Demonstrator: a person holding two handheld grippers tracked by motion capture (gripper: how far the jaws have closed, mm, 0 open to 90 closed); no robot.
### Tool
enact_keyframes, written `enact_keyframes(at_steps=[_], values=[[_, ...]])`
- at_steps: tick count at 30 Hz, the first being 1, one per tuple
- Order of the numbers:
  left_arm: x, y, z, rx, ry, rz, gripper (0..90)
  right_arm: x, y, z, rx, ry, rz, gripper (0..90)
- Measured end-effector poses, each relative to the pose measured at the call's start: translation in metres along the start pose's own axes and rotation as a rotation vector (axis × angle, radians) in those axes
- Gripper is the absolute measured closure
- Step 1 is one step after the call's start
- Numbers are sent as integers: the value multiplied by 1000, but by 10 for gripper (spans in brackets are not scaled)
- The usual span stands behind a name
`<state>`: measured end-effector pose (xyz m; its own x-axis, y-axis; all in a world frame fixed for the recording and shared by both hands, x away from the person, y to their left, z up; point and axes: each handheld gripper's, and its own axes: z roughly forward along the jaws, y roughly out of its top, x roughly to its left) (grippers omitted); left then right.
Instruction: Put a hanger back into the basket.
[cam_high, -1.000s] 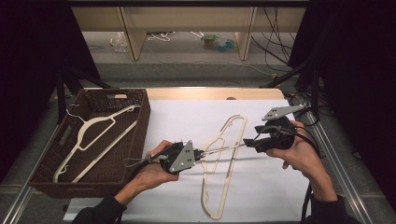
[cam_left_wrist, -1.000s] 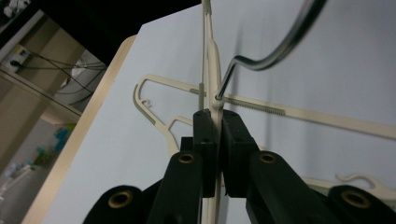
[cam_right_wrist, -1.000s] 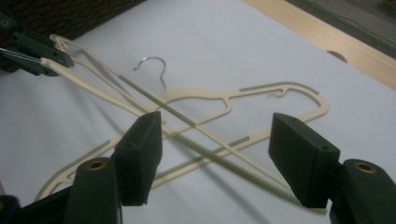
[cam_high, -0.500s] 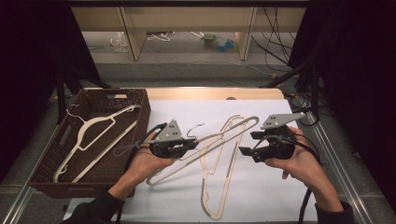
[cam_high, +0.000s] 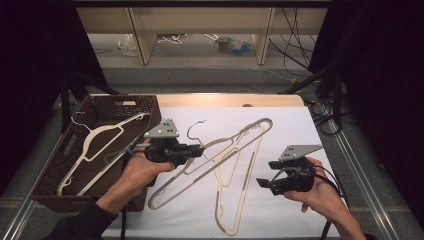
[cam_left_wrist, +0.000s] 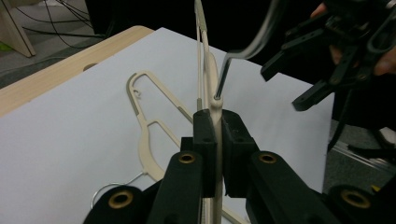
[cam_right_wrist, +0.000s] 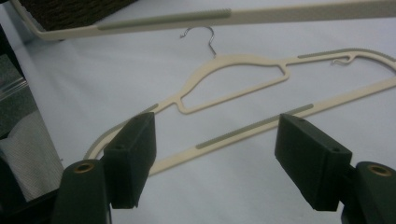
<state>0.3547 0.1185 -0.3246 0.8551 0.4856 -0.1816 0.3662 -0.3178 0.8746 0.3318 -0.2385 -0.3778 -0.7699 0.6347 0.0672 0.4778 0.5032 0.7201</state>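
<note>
Far left, a dark woven basket (cam_high: 65, 165) is sitting at the table's edge with a cream hanger (cam_high: 95, 145) lying inside it, hook up toward the back corner.

Just right of the basket, the left hand (cam_high: 137, 170) is holding the left gripper (cam_high: 197, 150), and it's clamping down on a second hanger (cam_high: 220, 150) right at the neck where the metal hook (cam_high: 194, 131) comes out. In the left gripper view you can see the jaws squeezing the cream plastic between them, with the wire hook (cam_left_wrist: 243, 51) rising just past the pads. This hanger is being held up off the white sheet (cam_high: 280, 130), one end pointing toward the back right of the table and the other reaching down toward the near edge beside the hand.

Under and a bit right of that one, a third hanger (cam_high: 240, 200) is lying flat on the sheet, running from around the middle of the table down to the front edge. The right gripper view is looking straight at it (cam_right_wrist: 233, 77), little hook and all, with the lifted hanger's bar (cam_right_wrist: 187, 21) crossing the top of the frame.

Over on the right, the right hand (cam_high: 325, 195) is holding the right gripper (cam_high: 262, 182) with jaws spread wide and nothing between them, hovering near the flat hanger without touching it.
</note>
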Motion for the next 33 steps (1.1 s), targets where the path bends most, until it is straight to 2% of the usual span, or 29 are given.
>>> enact_keyframes(at_steps=[2,5,6,7,8,9,12,13,15,16,17,19,20,21,24,25,26,28,31,33], values=[[-1,1,-7,-20,-24,-16,855,-1,-4,3,10,8,-11,302],[-3,4,-15,-24,-30,-15,856,-1,-10,8,12,9,3,301],[-1,5,-23,-36,-23,-25,856,-1,-11,8,35,15,-1,300],[-1,5,-23,-36,-23,-25,855,-1,-13,10,32,11,1,301],[2,6,-32,-43,-23,-43,855,-1,-15,12,24,7,7,300],[4,6,-37,-41,-14,-48,856,-1,-15,12,43,11,16,300],[9,8,-52,-57,7,-77,855,0,-18,13,53,14,14,301],[11,9,-58,-62,8,-74,855,1,-20,14,41,13,21,301],[12,10,-64,-64,4,-76,855,0,-21,14,57,13,15,301],[14,13,-77,-82,9,-73,856,0,-22,14,66,19,23,300],[14,13,-77,-82,9,-73,855,0,-22,14,66,19,23,300],[17,15,-90,-94,21,-75,855,-2,-24,14,67,14,24,299],[19,17,-101,-90,43,-59,855,-4,-26,14,70,12,26,299],[21,18,-107,-86,59,-61,855,-3,-27,13,69,13,40,299],[25,18,-116,-90,83,-64,856,-4,-28,13,78,15,48,299],[29,19,-125,-82,116,-60,855,-6,-30,15,55,0,30,299],[33,19,-129,-79,129,-62,855,-4,-30,14,67,8,57,299],[36,19,-133,-80,143,-68,855,-4,-30,14,81,12,56,299],[49,17,-149,-63,197,-80,855,-4,-32,17,67,7,47,299],[56,16,-157,-56,227,-93,856,-5,-33,17,80,14,51,299]])
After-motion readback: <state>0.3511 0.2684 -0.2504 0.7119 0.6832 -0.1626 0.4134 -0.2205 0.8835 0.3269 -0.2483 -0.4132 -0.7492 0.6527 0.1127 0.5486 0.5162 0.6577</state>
